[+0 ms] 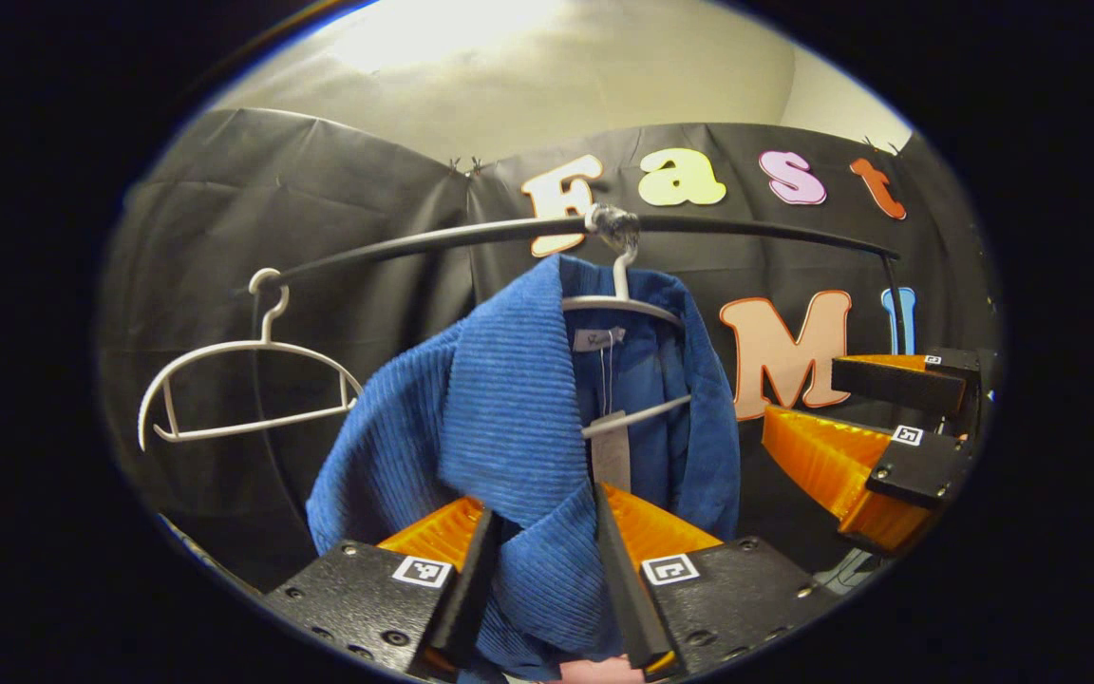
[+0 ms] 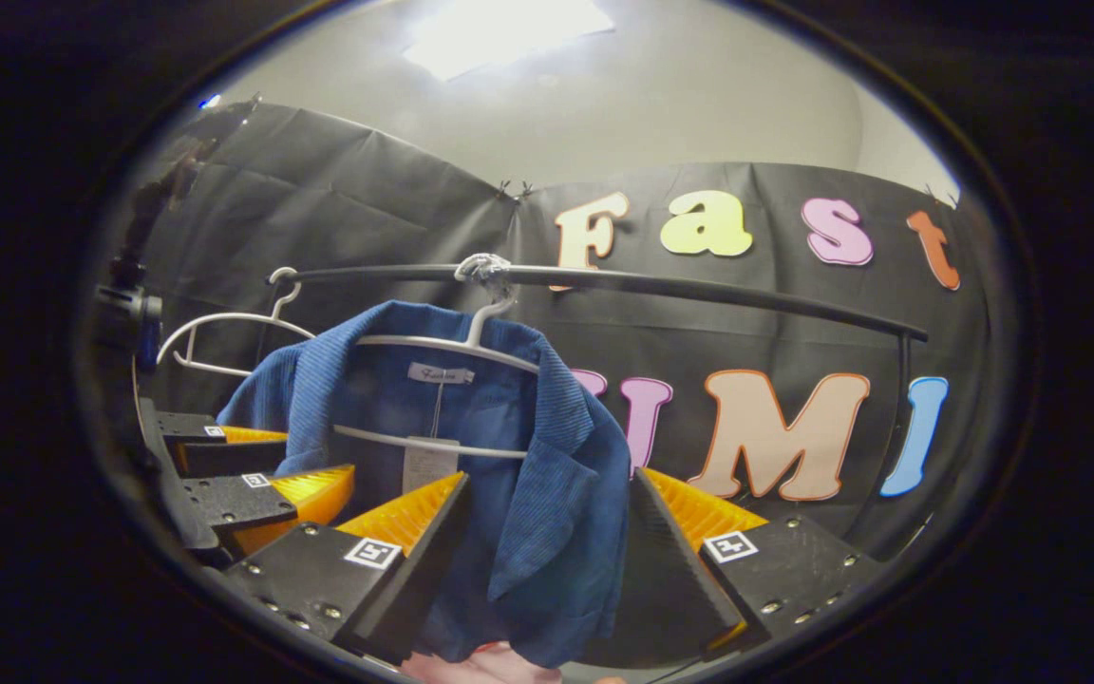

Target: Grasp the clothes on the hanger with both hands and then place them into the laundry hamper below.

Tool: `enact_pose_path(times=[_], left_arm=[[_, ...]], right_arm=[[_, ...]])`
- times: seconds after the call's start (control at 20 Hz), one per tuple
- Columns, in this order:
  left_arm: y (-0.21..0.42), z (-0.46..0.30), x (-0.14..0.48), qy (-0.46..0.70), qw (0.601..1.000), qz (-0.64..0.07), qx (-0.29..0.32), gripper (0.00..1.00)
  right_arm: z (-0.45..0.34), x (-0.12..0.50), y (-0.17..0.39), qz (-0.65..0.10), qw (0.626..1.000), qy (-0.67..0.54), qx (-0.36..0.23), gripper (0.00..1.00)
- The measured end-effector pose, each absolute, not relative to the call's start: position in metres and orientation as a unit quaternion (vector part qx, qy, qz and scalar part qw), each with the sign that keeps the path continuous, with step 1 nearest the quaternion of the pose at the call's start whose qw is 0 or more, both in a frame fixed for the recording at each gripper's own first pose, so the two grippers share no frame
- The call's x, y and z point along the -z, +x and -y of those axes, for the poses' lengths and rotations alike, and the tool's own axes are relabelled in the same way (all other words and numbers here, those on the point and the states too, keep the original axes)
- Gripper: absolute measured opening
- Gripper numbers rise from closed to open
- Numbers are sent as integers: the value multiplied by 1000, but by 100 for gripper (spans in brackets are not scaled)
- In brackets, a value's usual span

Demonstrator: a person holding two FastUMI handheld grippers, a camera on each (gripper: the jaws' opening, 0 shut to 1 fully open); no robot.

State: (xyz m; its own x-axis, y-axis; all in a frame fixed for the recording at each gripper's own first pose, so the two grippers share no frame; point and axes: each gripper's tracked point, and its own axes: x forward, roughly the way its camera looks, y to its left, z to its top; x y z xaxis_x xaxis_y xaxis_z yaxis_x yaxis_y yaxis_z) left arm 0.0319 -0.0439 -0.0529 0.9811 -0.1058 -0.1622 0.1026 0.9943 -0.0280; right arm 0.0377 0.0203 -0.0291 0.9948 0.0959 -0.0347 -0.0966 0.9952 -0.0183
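Left gripper view: blue corduroy jacket (image 1: 509, 427) hangs on a white hanger (image 1: 621, 302) from the black rail (image 1: 433, 239). Left gripper (image 1: 539, 532) straddles the front lapel, both fingers against the cloth, narrow. A 2nd, bare hanger (image 1: 243, 389) hangs further left.

Right gripper view: right gripper (image 2: 547, 532) has its fingers wide, the jacket's other front edge between them; contact unclear. Left gripper sits at far left.
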Motion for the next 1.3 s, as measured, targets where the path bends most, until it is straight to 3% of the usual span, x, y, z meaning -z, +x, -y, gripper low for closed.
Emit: enact_pose_path(times=[0.3,0.45,0.9,1.0,1.2,1.25,1.3], left_arm=[[37,39,59,-17,994,-91,58,14],[35,43,56,-23,993,-85,83,6],[30,37,41,-13,991,-74,110,2],[28,32,35,-11,992,-71,106,2],[27,13,16,10,995,-52,82,4],[26,8,12,13,996,-49,76,2],[26,3,8,14,996,-46,70,2]], right_arm=[[-26,46,54,-28,998,-8,-57,100],[-34,56,72,-35,998,4,-60,100],[-51,99,136,-61,997,27,-46,100],[-48,110,145,-68,997,17,-33,96],[-44,134,155,-90,995,11,-28,99],[-42,137,156,-94,995,9,-25,84],[-41,138,156,-97,995,6,-22,78]])
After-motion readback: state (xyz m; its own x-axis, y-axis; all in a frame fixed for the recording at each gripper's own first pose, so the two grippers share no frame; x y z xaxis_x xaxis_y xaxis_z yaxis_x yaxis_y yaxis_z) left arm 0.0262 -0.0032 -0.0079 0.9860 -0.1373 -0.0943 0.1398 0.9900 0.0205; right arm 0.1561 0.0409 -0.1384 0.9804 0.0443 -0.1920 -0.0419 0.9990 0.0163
